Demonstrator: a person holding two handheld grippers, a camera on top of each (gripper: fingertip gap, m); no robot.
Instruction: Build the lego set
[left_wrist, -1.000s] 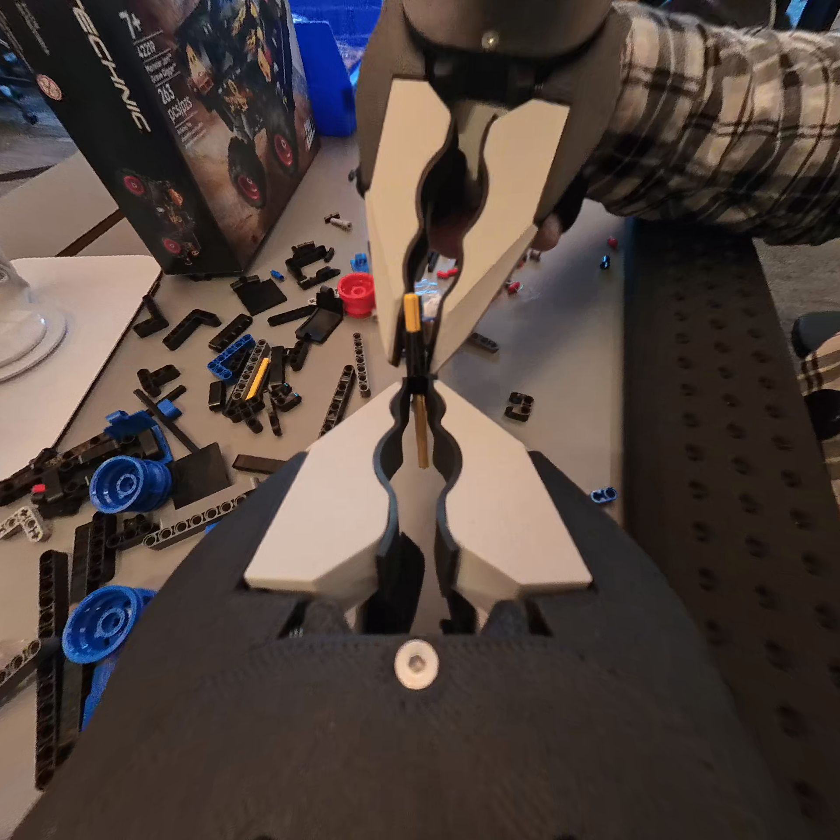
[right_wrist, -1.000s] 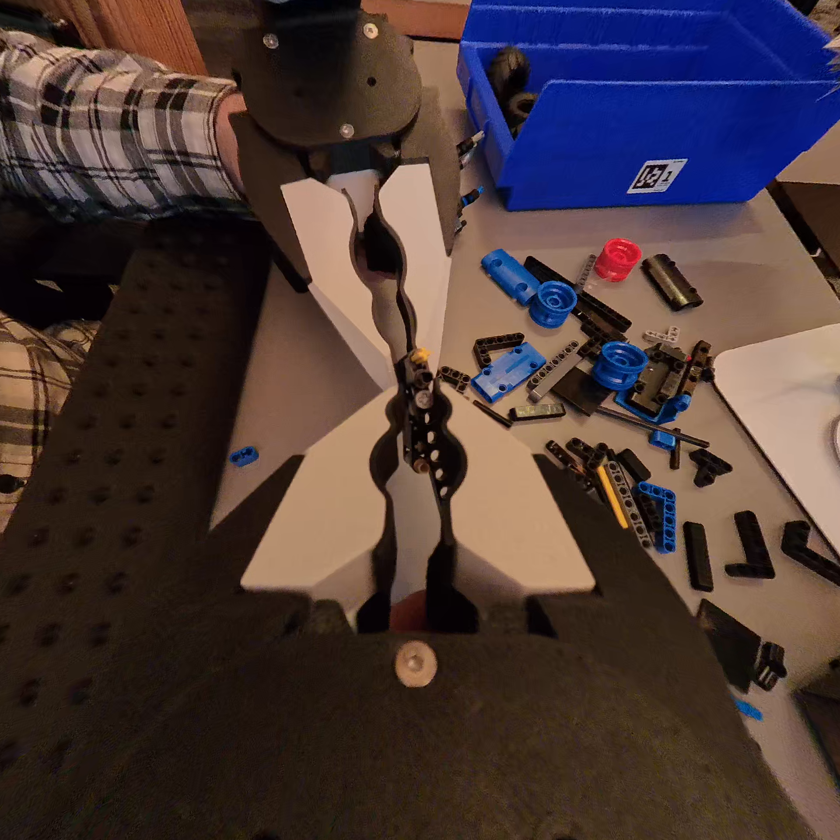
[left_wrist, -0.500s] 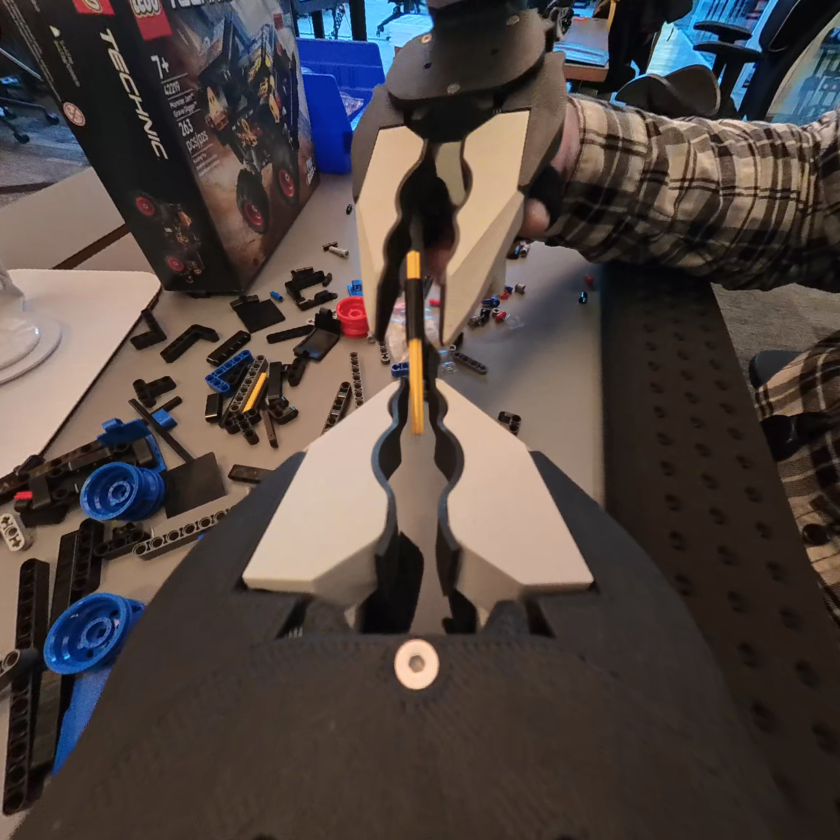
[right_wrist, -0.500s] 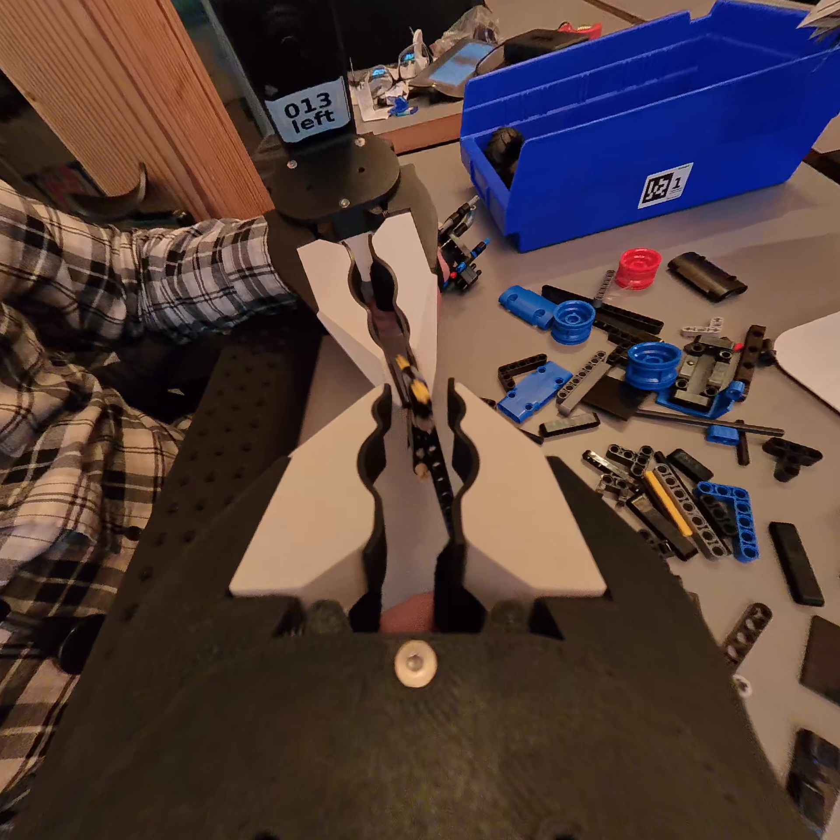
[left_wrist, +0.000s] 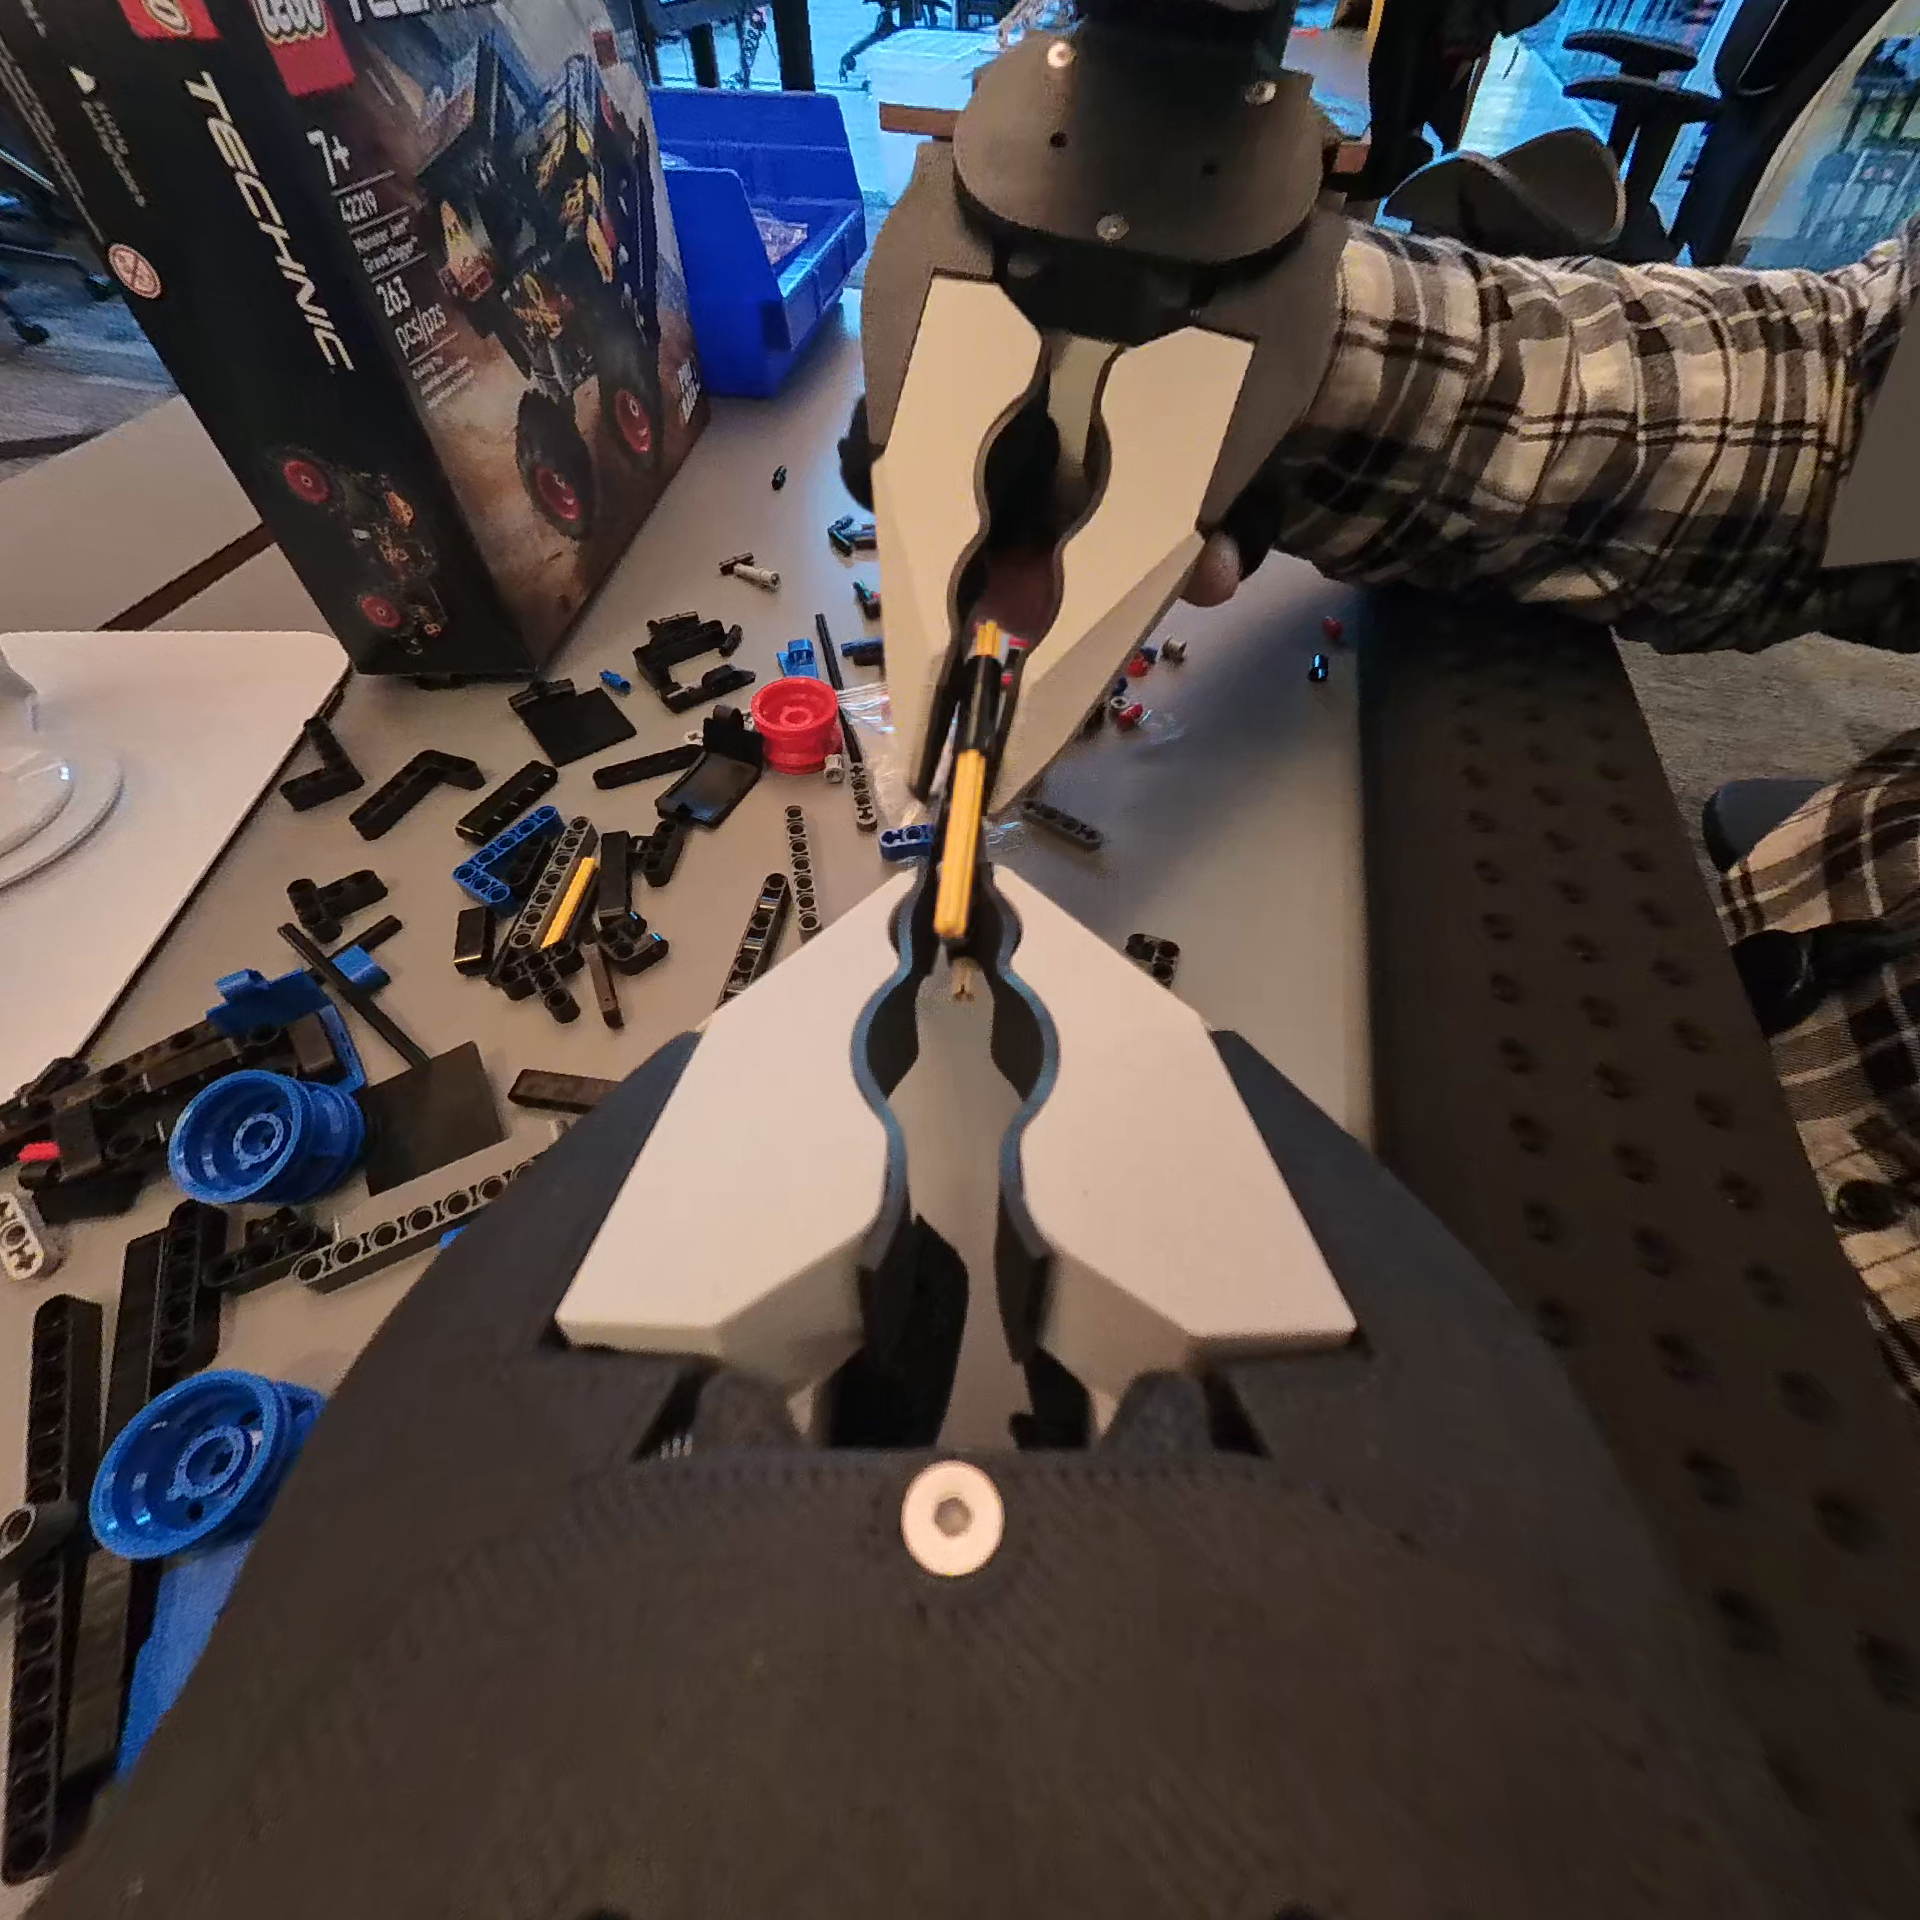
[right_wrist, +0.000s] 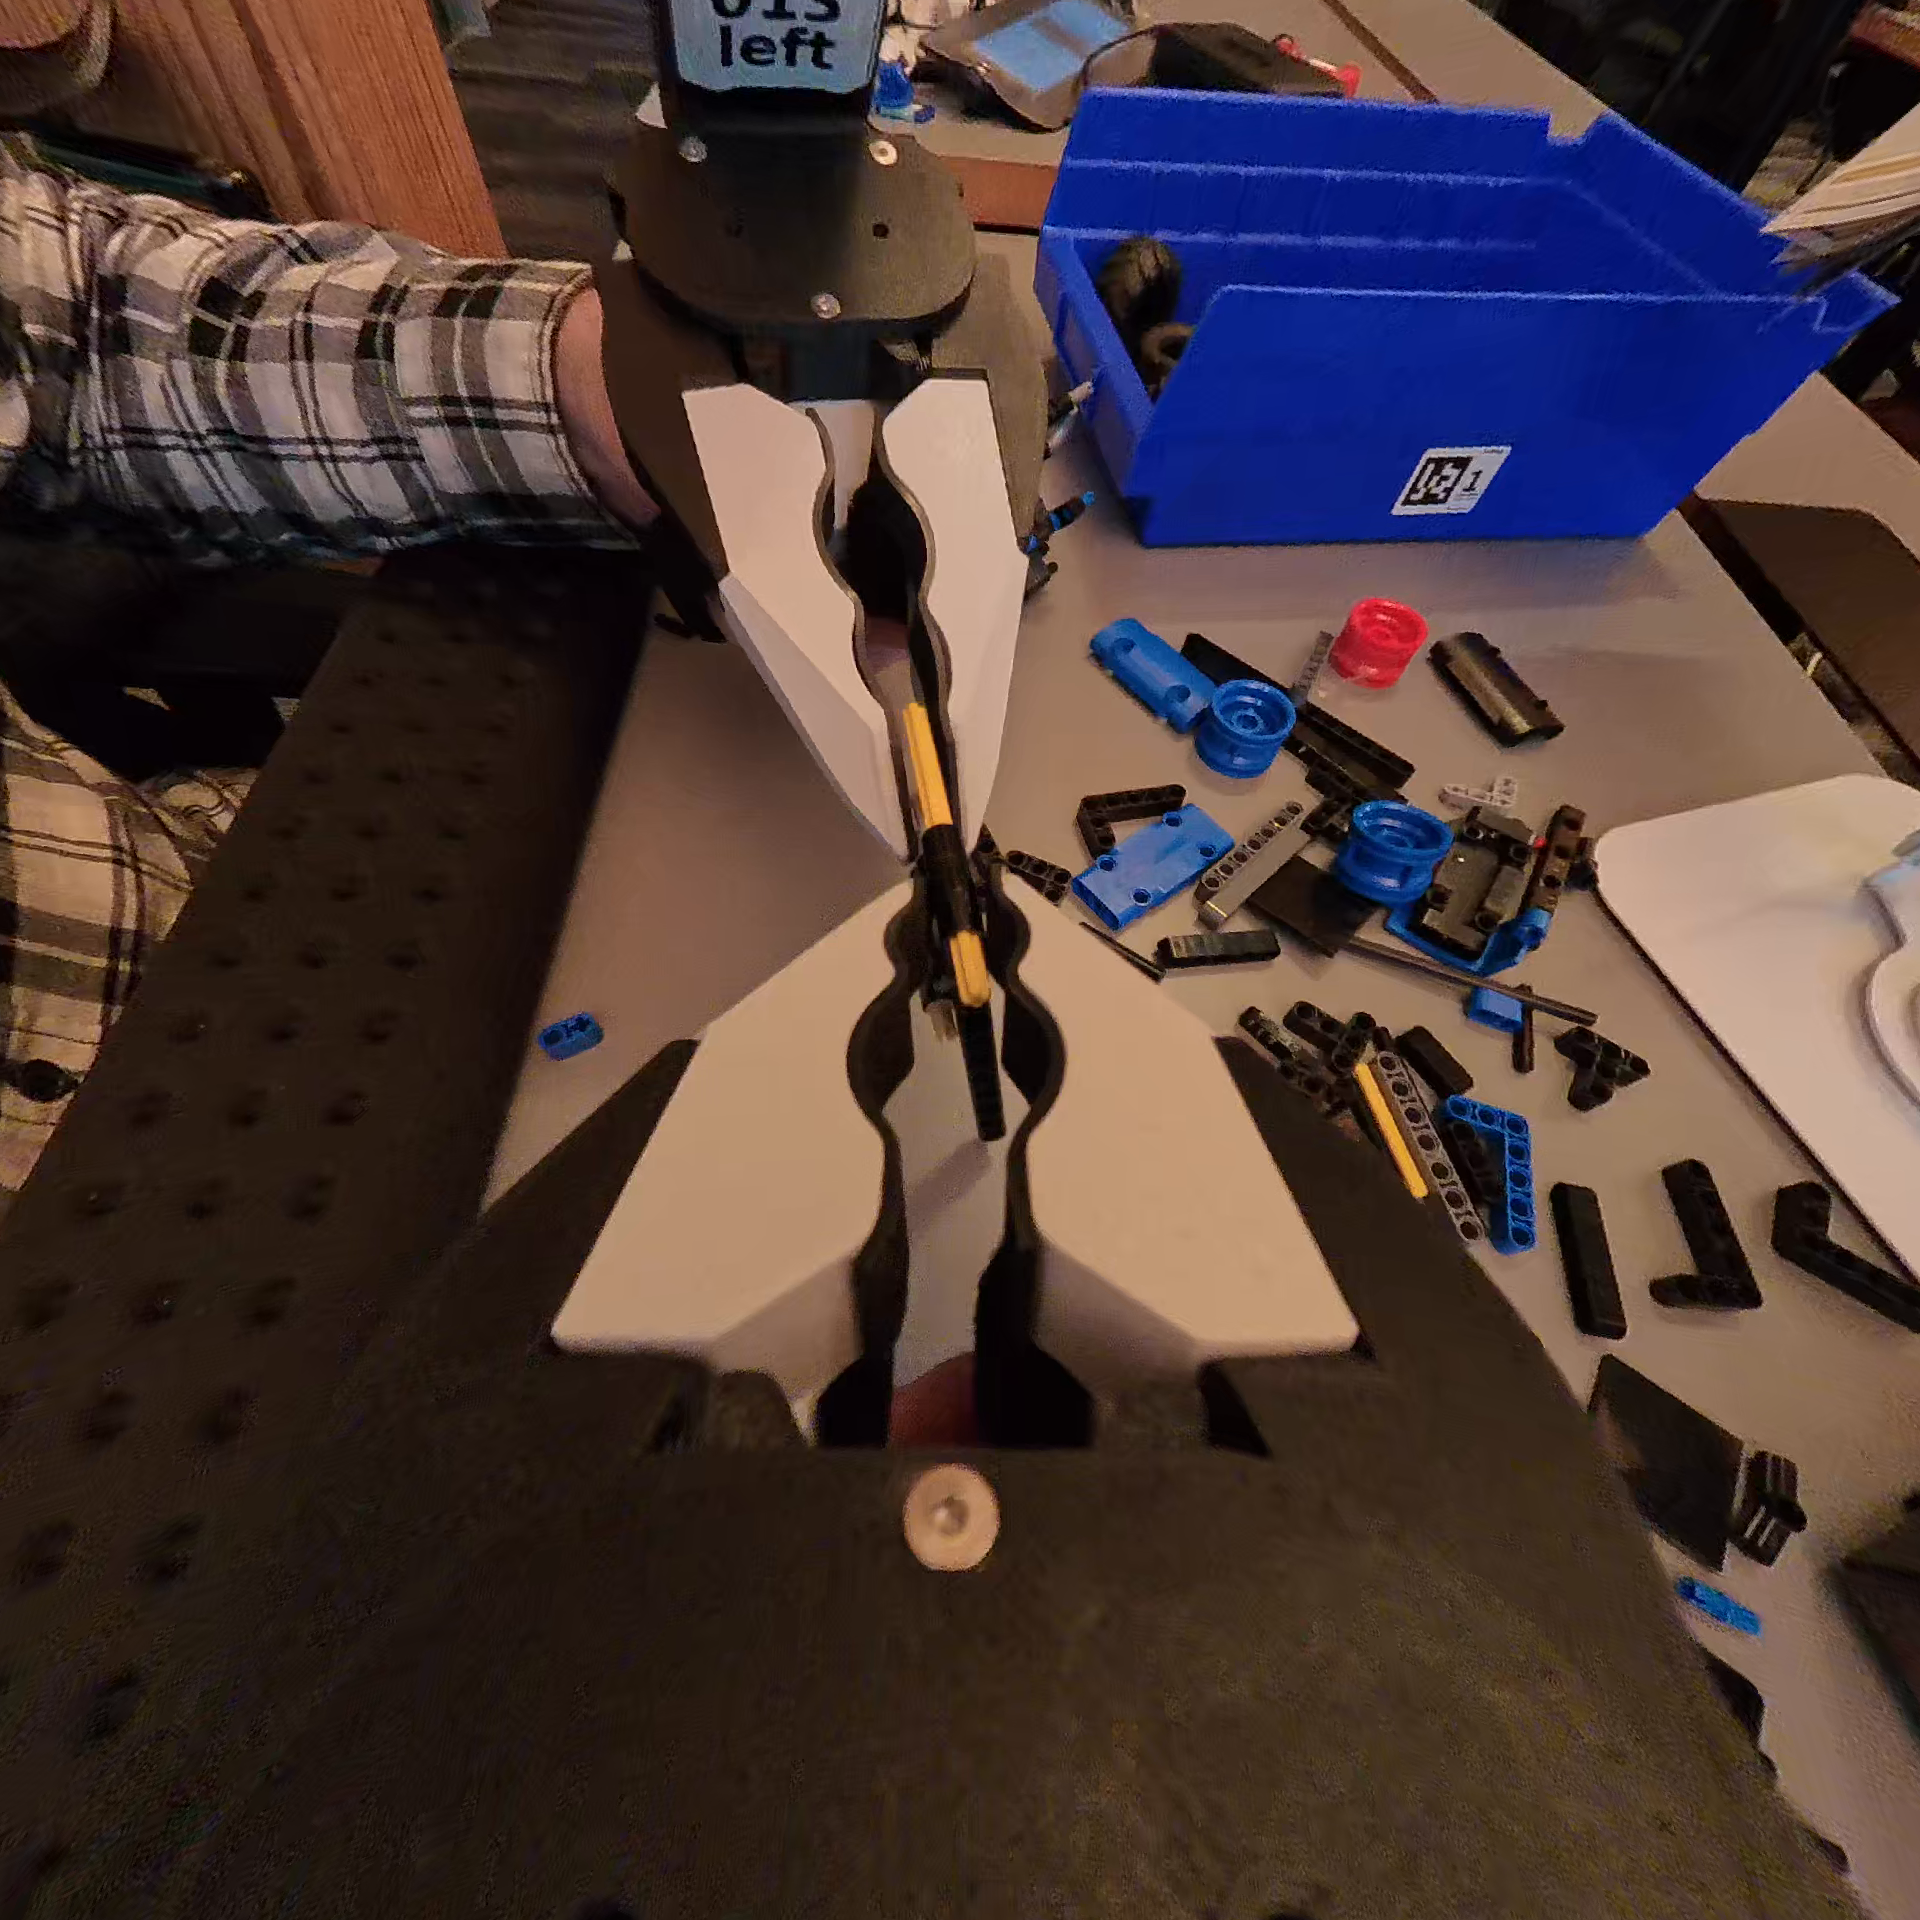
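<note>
My left gripper (left_wrist: 956, 896) is shut on one end of a yellow axle (left_wrist: 961, 842) and holds it above the table. My right gripper (right_wrist: 956, 899) faces it tip to tip and is shut on a black holed beam (right_wrist: 979, 1070). The axle (right_wrist: 923, 764) runs on into black parts at that beam's far end. The right gripper (left_wrist: 961, 795) shows across from me in the left wrist view, with the beam (left_wrist: 971, 696) between its fingers. The left gripper (right_wrist: 935, 831) shows across in the right wrist view.
Loose black, blue and red Lego pieces lie on the grey table (left_wrist: 1226, 883), among them blue wheels (left_wrist: 260, 1132) and a red wheel (left_wrist: 795, 717). The set's box (left_wrist: 416, 312) stands at the back, by a blue bin (right_wrist: 1403, 312). A black perforated board (left_wrist: 1610, 1039) lies alongside and a white board (left_wrist: 156, 779) at the left. The tips of both grippers are at nearly the same place.
Both grippers have risen and tilted, still tip to tip. More of the yellow axle now shows between the two sets of fingertips. The right gripper's jaws have narrowed on the beam again.
</note>
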